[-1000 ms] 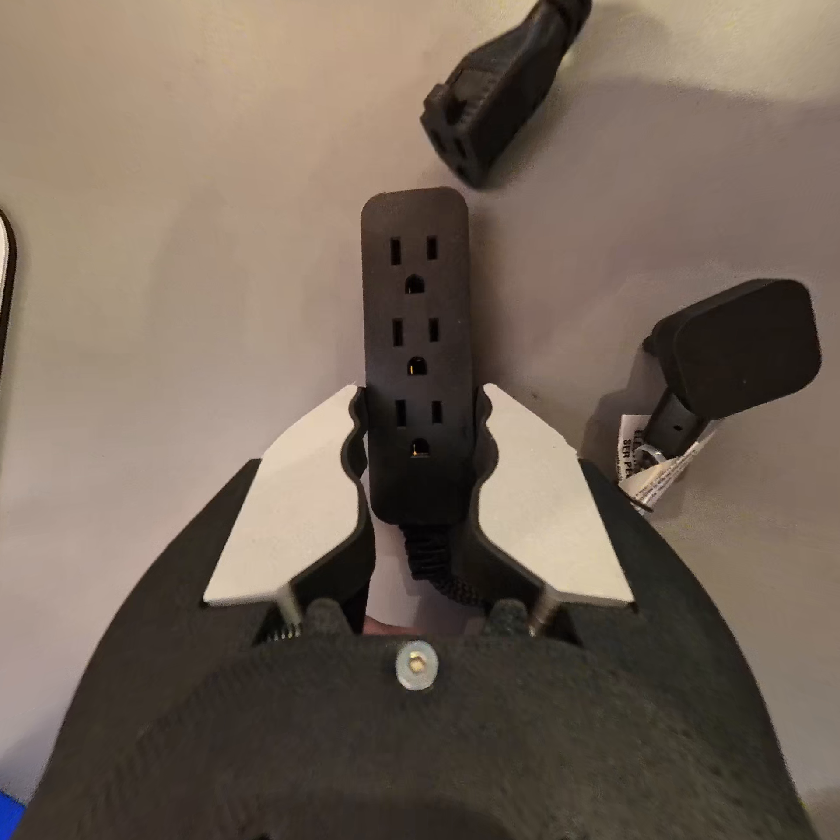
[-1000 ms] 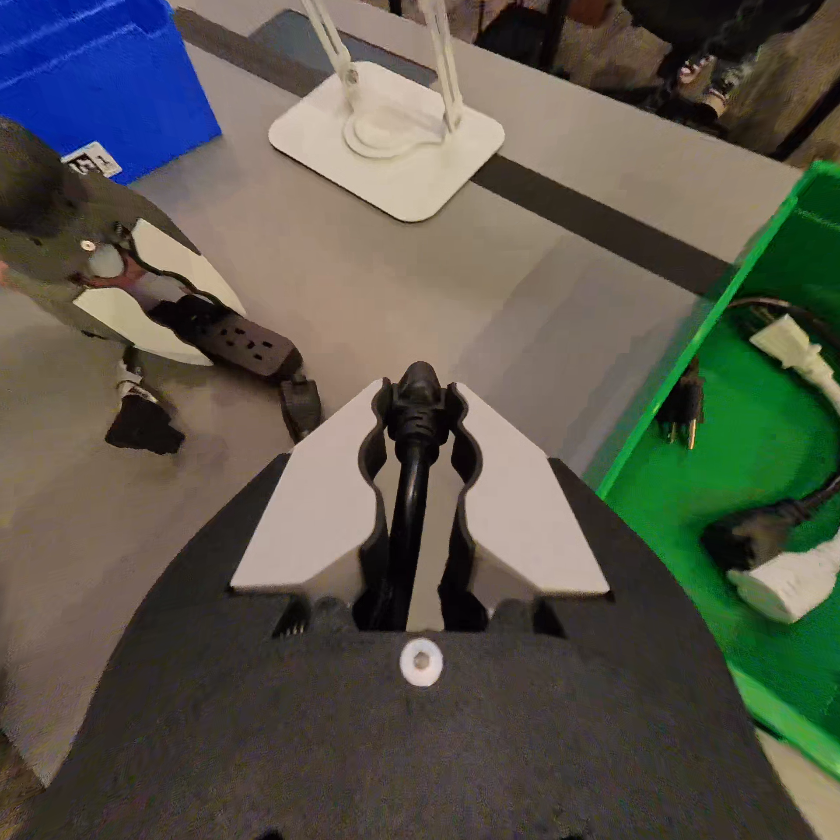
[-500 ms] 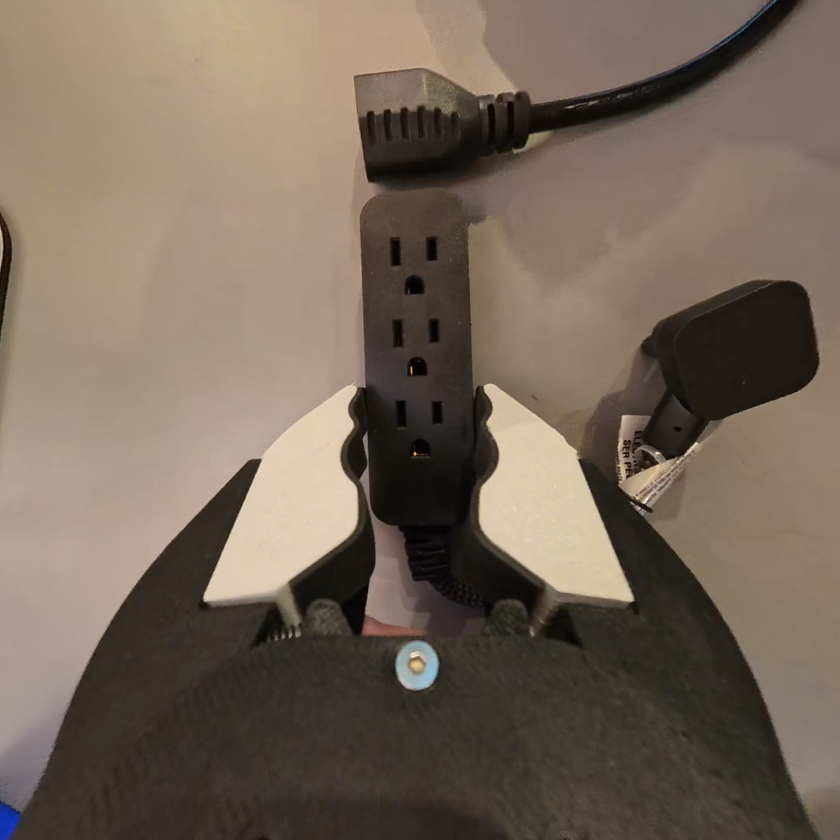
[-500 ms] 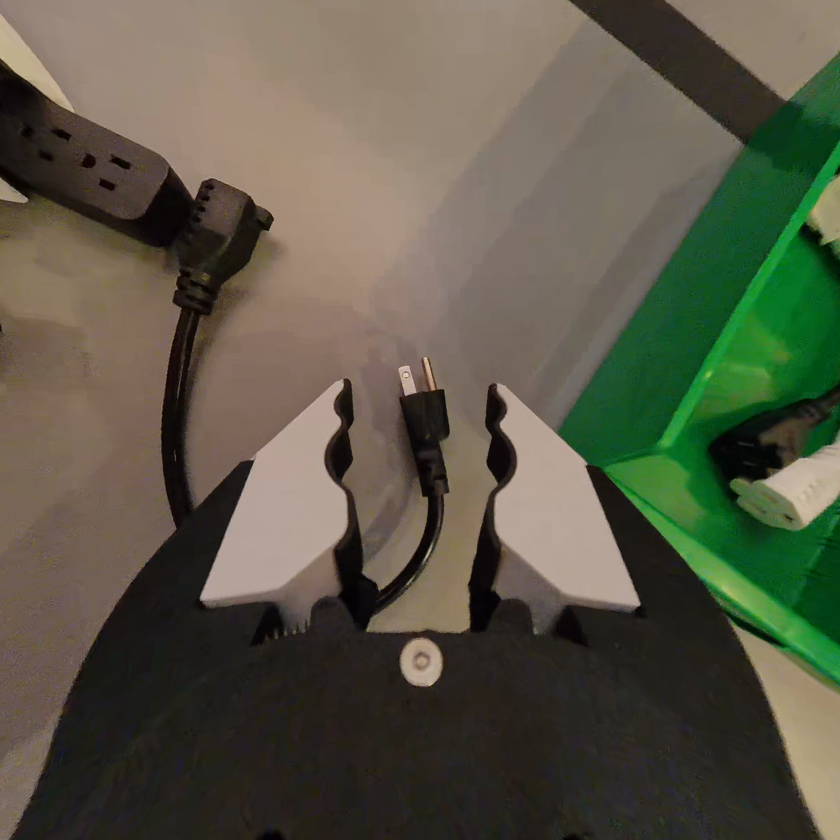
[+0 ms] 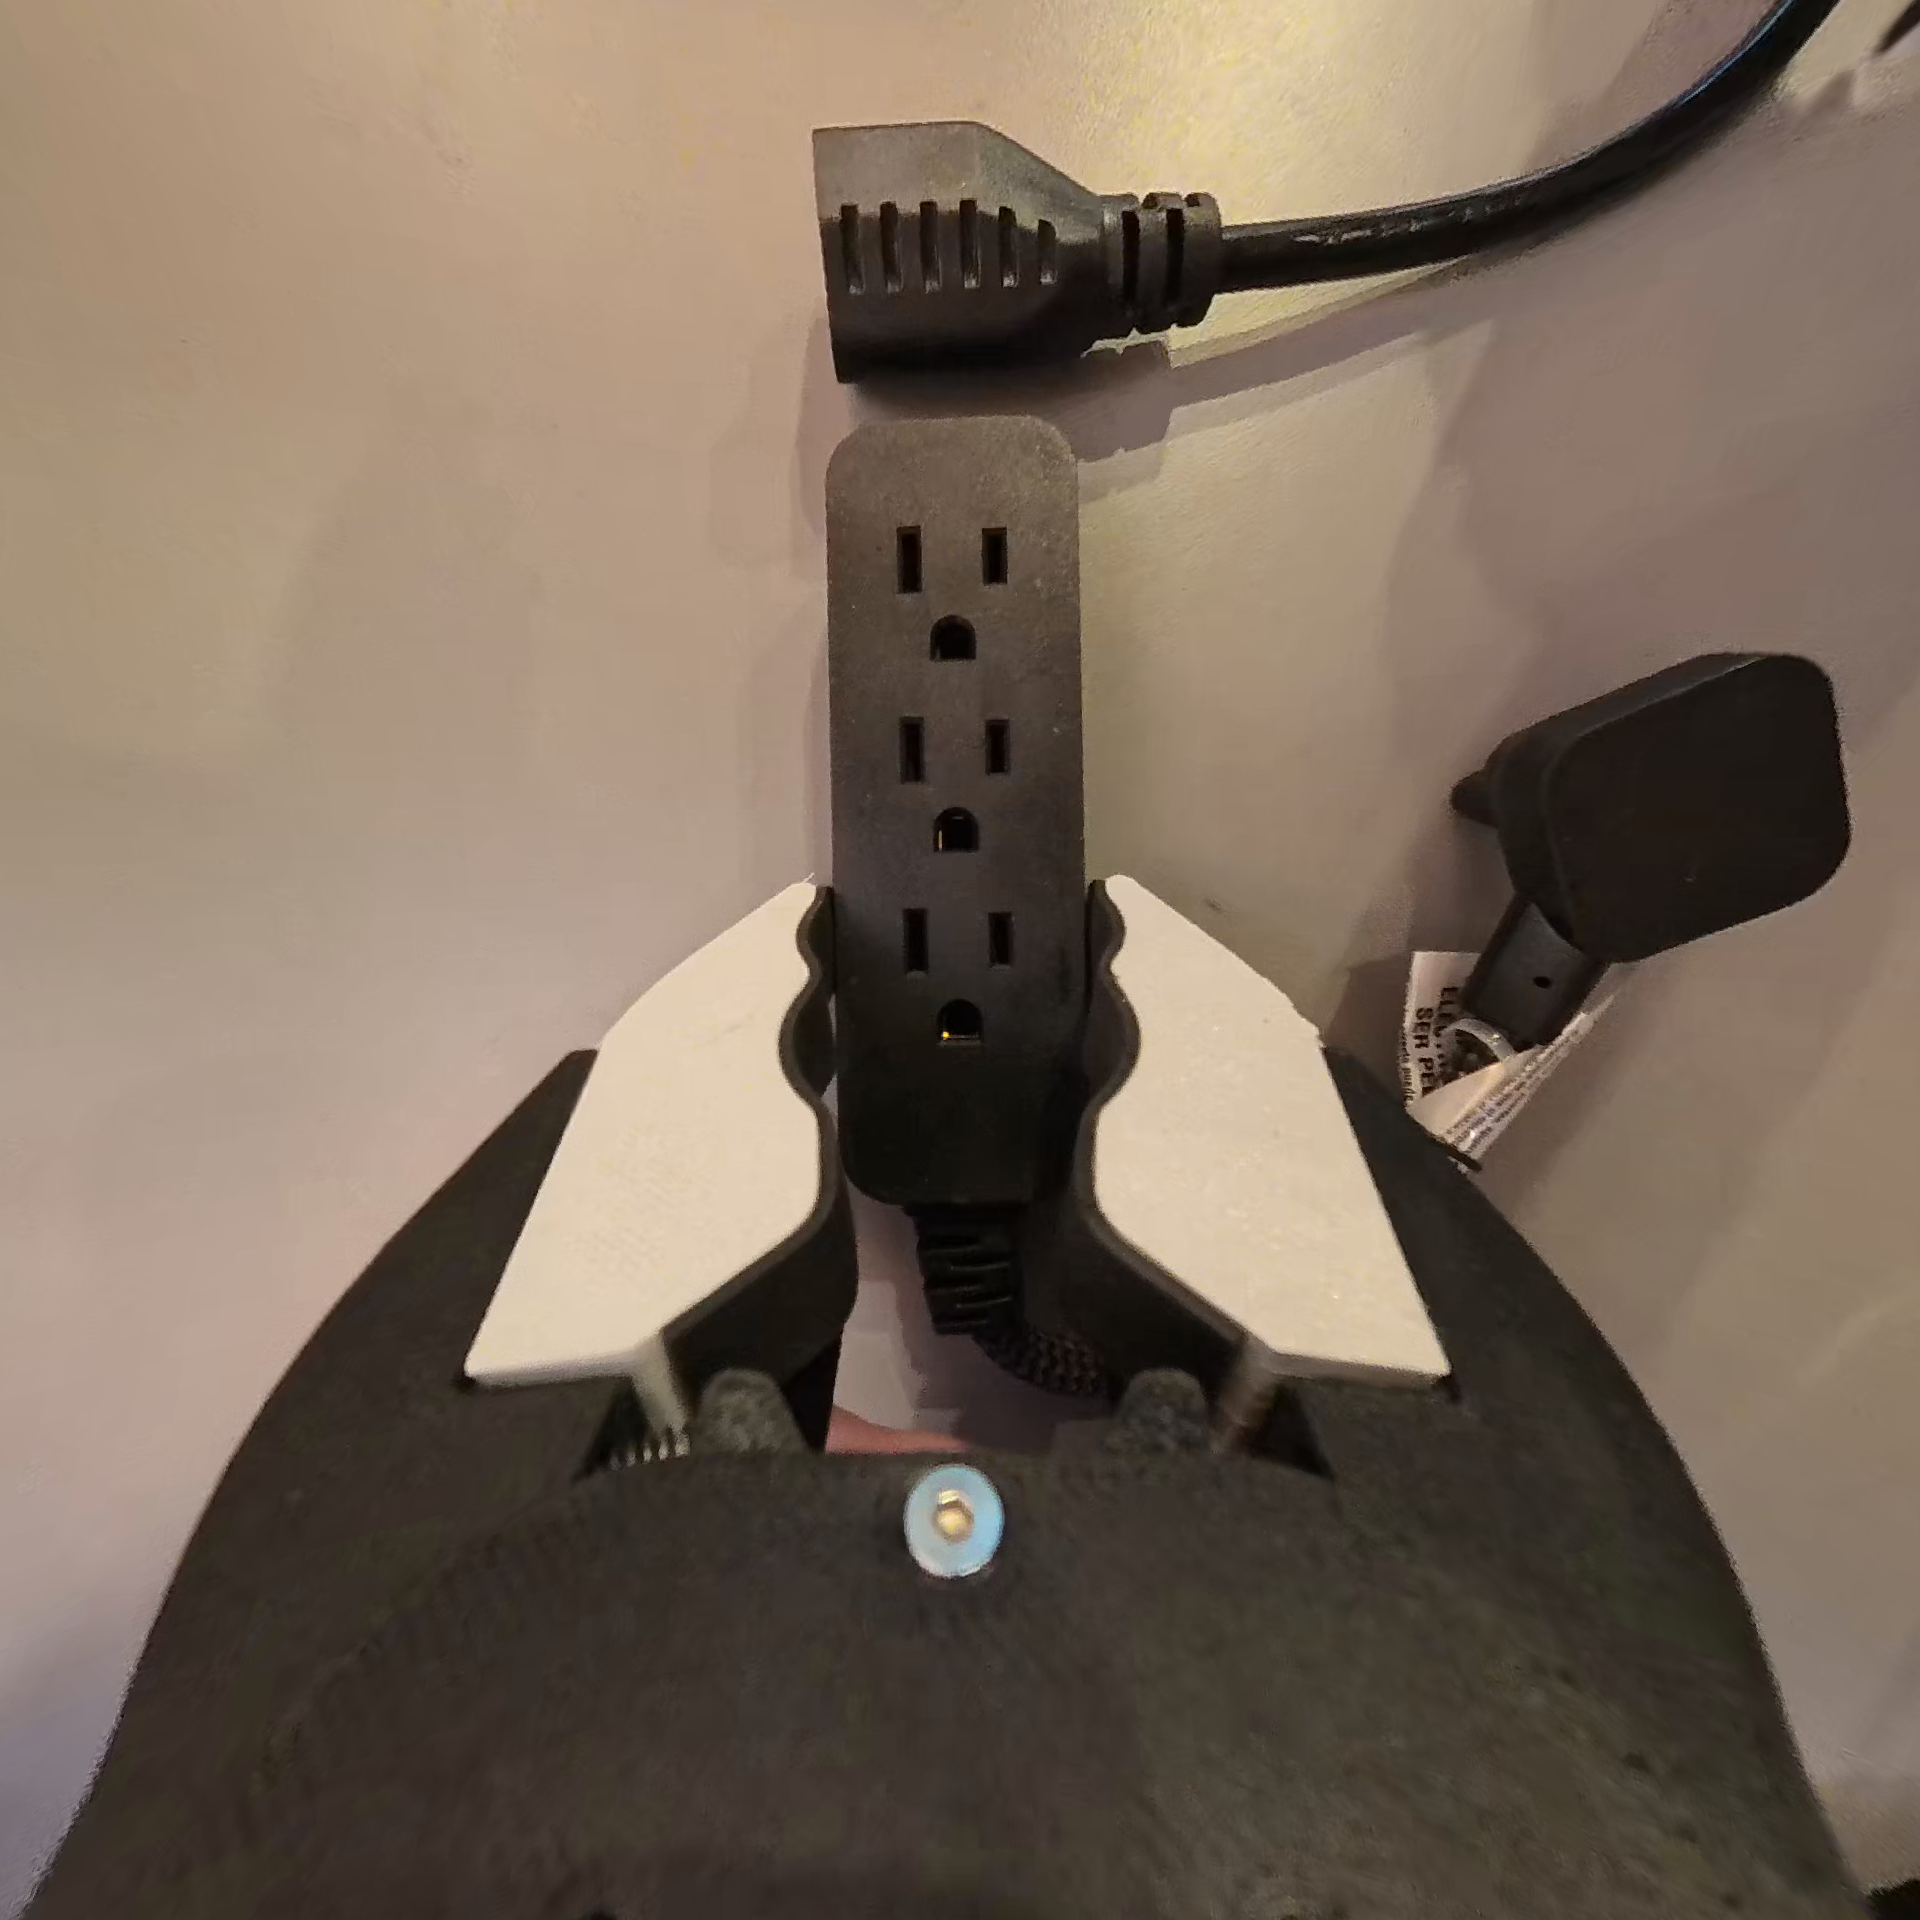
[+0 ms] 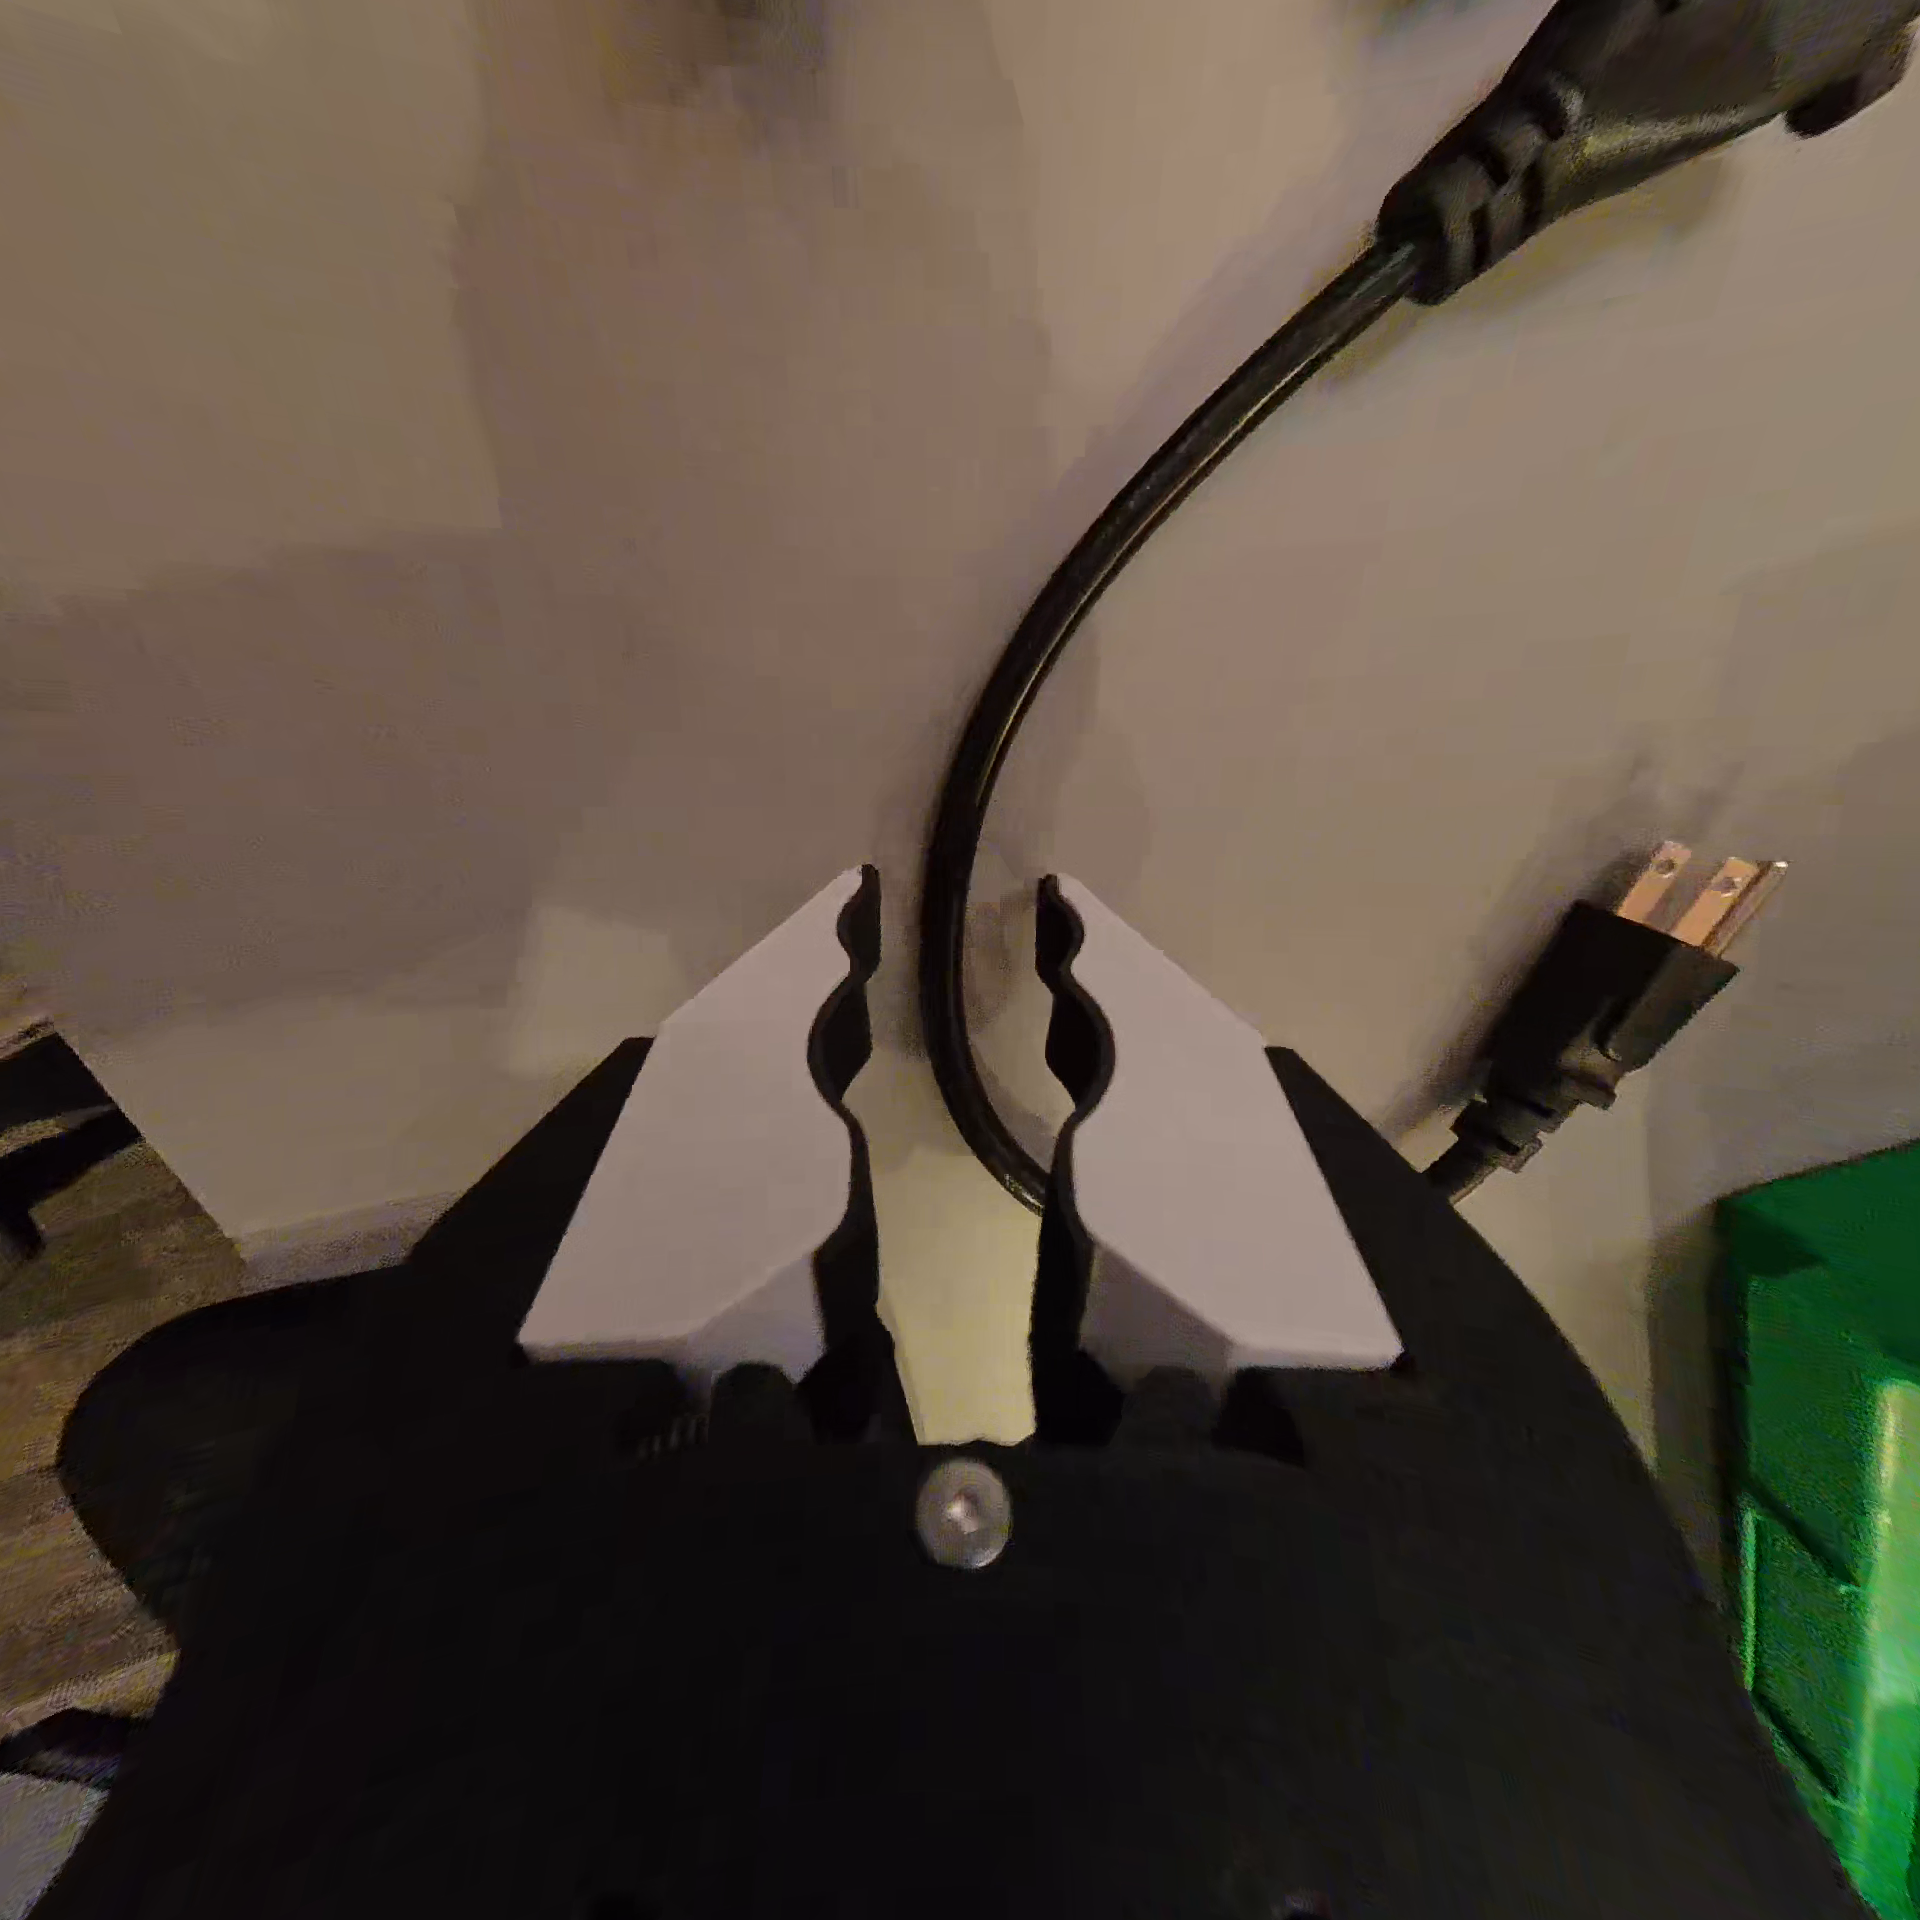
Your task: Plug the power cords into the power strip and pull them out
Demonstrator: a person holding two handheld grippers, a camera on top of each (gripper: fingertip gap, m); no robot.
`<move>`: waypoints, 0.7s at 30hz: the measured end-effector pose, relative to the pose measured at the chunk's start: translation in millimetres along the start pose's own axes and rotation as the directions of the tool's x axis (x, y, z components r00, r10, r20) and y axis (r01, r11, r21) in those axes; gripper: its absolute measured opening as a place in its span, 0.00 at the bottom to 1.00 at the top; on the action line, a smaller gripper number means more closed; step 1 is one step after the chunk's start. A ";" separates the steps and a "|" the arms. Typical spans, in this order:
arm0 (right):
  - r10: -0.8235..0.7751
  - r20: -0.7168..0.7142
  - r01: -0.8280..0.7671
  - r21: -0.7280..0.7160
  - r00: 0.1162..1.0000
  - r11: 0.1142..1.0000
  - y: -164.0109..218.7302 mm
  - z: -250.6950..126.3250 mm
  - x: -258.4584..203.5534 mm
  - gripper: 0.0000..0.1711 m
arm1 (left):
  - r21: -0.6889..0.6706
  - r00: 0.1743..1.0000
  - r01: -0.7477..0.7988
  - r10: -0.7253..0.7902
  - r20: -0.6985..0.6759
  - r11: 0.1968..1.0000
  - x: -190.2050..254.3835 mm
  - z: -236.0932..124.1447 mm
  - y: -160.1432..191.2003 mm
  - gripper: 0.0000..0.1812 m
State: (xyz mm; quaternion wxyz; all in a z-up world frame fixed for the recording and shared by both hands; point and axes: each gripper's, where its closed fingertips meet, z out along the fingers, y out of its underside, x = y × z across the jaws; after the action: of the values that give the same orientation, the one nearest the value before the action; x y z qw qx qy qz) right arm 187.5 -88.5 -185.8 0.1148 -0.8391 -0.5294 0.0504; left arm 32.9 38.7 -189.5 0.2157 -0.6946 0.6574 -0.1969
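Currently our left gripper (image 5: 954, 1023) is clamped on the cord end of the black power strip (image 5: 954, 790), fingers (image 5: 686, 1143) pressing both long sides at the nearest outlet. Strip lies flat on the grey table (image 5: 364, 520), pointing to 12 o'clock; all three outlets are bare. Its braided lead (image 5: 1023, 1340) exits back between our fingers. Just past the strip's far end, at 12, sits a black ribbed female connector (image 5: 977, 260), apart from the strip by a thin gap, its cable (image 5: 1455, 223) running off toward 2. At 3 o'clock lies a flat black plug (image 5: 1683, 805) with a white tag (image 5: 1475, 1081) on its lead.

Our right gripper (image 6: 956, 997) is parted and holds nothing. A black power cord (image 6: 1039, 748) lies on the table and runs through the gap between the fingers, close to the right one; contact we cannot tell. It curves up toward 1 o'clock to a blurred black connector (image 6: 1621, 114). At 3, the cord's three-prong plug (image 6: 1600, 997) rests on the table, blades pointing to 1. A green bin (image 6: 1829, 1455) sits at 4 to 5, beside the gripper body.
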 end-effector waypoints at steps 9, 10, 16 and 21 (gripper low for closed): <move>0.100 0.016 -0.101 0.169 0.995 0.980 -14.9 -0.7 4.8 0.03 | 0.012 0.999 0.031 -0.031 0.014 0.999 1.6 -0.4 0.4 0.26; 0.124 0.022 -0.126 0.207 0.992 0.970 -20.2 -5.9 6.5 0.03 | 0.016 0.999 0.038 -0.038 0.012 0.999 2.4 -0.5 0.6 0.27; 0.199 0.008 -0.187 0.373 0.980 0.909 -50.2 -50.8 29.9 0.03 | 0.046 0.995 0.100 -0.101 0.004 0.994 6.1 -1.2 -0.1 0.32; 0.273 0.064 -0.267 0.507 0.960 0.819 -79.7 -97.0 59.6 0.03 | 0.059 0.994 0.109 -0.110 0.017 0.992 3.9 -1.2 -0.1 0.31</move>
State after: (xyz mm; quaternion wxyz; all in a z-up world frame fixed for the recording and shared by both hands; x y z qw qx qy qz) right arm 163.5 -15.4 -70.0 0.3279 -0.8451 -0.3721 0.1997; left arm 32.5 34.7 -188.5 0.2311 -0.7251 0.6101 -0.2204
